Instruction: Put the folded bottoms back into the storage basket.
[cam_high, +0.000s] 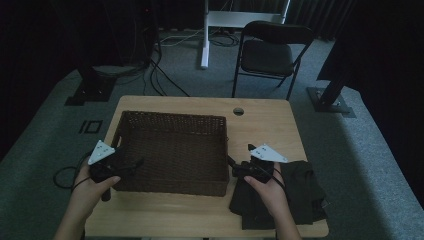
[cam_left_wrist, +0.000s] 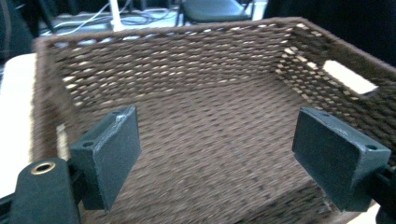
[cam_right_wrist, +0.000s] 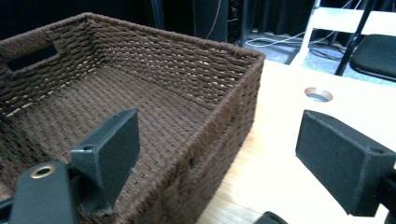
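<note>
- The counter (cam_high: 260, 125) is a light wooden top with a small round hole (cam_high: 238, 111) near its far edge.
- The brown woven basket (cam_high: 172, 150) stands on the left half of the counter, and its near wall is close to the front edge. Inside it I see nothing but the woven bottom.
- A dark cloth (cam_high: 295, 192) lies crumpled at the front right corner of the counter, just beside the right wall of the basket.
- The left hand-held gripper (cam_left_wrist: 217, 158) is at the left front corner of the basket. Its jaws are spread wide over the inside of the basket and they pinch nothing.
- The right hand-held gripper (cam_right_wrist: 233, 163) is above the cloth, near the right front corner of the basket. Its jaws are also spread wide and hold nothing.
</note>
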